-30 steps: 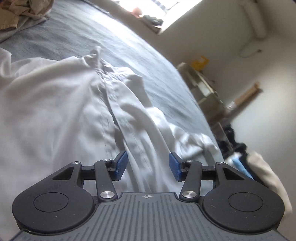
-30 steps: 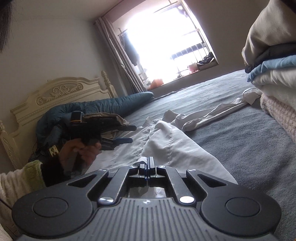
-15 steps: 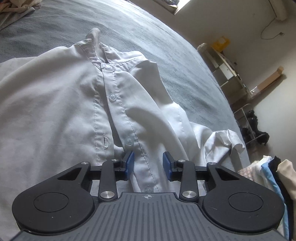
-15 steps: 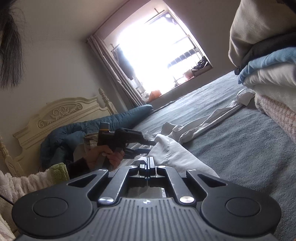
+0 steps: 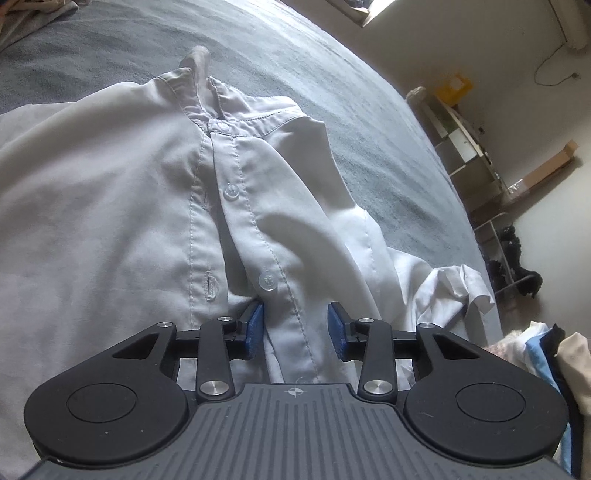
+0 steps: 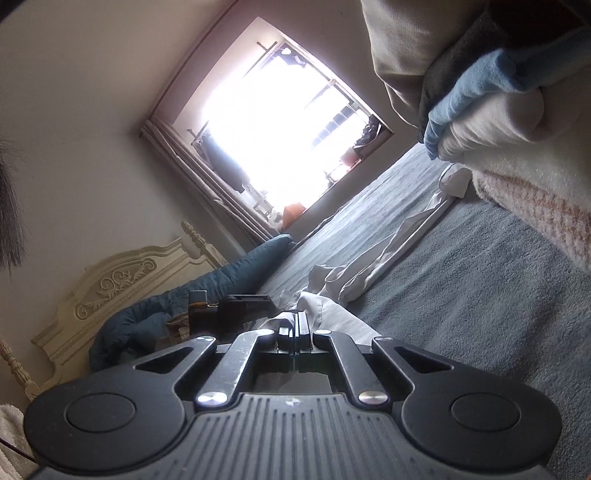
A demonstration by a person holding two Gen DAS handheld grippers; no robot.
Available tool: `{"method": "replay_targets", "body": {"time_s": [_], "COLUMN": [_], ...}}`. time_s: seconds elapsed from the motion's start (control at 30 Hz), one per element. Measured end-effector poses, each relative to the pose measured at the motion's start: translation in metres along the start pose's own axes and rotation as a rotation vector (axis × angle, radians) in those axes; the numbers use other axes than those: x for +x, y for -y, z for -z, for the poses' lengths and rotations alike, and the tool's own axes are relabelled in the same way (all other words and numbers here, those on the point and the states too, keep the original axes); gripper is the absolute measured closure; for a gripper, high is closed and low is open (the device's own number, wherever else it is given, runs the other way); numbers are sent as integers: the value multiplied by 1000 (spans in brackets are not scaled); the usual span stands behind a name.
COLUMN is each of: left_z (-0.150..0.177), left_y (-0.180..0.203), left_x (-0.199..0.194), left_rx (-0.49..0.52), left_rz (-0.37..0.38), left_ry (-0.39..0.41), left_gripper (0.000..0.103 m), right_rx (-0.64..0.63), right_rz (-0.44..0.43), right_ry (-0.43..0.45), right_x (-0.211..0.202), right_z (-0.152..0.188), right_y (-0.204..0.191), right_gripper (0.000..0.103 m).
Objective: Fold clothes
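A white button-up shirt (image 5: 110,206) lies front up on the grey bed cover (image 5: 332,74), its collar pointing away. My left gripper (image 5: 295,325) hangs low over the shirt's front. Its blue pads (image 5: 255,325) stand apart on either side of the button placket (image 5: 266,277), and I see no pinch. One sleeve (image 6: 399,243) trails across the bed toward a pile of folded clothes. My right gripper (image 6: 295,328) is shut, tilted, and close to level. White shirt cloth (image 6: 325,310) sits right at its tips; whether it is pinched I cannot tell.
A stack of folded clothes (image 6: 517,110) stands at the right, also seen as a stack (image 5: 546,354) in the left wrist view. A blue duvet (image 6: 221,280) and a cream headboard (image 6: 122,280) lie beyond the shirt. Crumpled clothes (image 5: 29,11) sit far left, shelves (image 5: 461,147) beside the bed.
The left gripper moved in along the shirt front toward the collar and its jaws narrowed around the placket. The right gripper rolled, so the room now looks tilted.
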State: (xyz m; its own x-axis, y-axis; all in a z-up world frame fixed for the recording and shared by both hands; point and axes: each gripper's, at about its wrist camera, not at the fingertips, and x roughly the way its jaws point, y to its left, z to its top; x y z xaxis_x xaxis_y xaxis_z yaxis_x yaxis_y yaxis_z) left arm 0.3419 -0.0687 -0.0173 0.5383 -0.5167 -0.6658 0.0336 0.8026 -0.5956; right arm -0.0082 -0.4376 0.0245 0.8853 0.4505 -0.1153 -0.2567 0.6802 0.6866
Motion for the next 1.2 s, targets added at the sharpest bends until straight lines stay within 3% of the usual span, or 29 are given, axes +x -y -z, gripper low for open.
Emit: {"method": "replay_targets", "body": {"time_s": [0.07, 0.17, 0.47, 0.63, 0.73, 0.8, 0.93, 1.1, 1.2], "left_z": [-1, -3, -18, -11, 5, 19, 57, 116, 144], "left_y": [1, 2, -7, -13, -8, -5, 4, 22, 37], "left_x": [-4, -12, -31, -32, -46, -59, -83, -96, -98], "left_rx": [1, 3, -11, -2, 68, 105, 140, 181, 261], "left_rz": [5, 9, 11, 52, 59, 82, 183, 300, 306], "left_ry": [18, 40, 60, 28, 40, 38, -4, -85, -103], "left_gripper": [82, 90, 100, 99, 84, 81, 74, 73, 72], "right_rx": [-4, -22, -47, -148, -283, -393, -429, -209, -99], "right_rz": [-2, -14, -58, 66, 139, 178, 188, 175, 178], "right_ry": [-7, -26, -107, -151, -173, -174, -130, -67, -58], "right_x": [1, 0, 2, 8, 10, 10, 9, 4, 5], "right_z": [2, 2, 3, 10, 17, 22, 20, -5, -15], "right_y": [-1, -6, -21, -28, -42, -54, -65, -41, -24], "right_gripper": [102, 102, 102, 99, 97, 96, 96, 96, 96]}}
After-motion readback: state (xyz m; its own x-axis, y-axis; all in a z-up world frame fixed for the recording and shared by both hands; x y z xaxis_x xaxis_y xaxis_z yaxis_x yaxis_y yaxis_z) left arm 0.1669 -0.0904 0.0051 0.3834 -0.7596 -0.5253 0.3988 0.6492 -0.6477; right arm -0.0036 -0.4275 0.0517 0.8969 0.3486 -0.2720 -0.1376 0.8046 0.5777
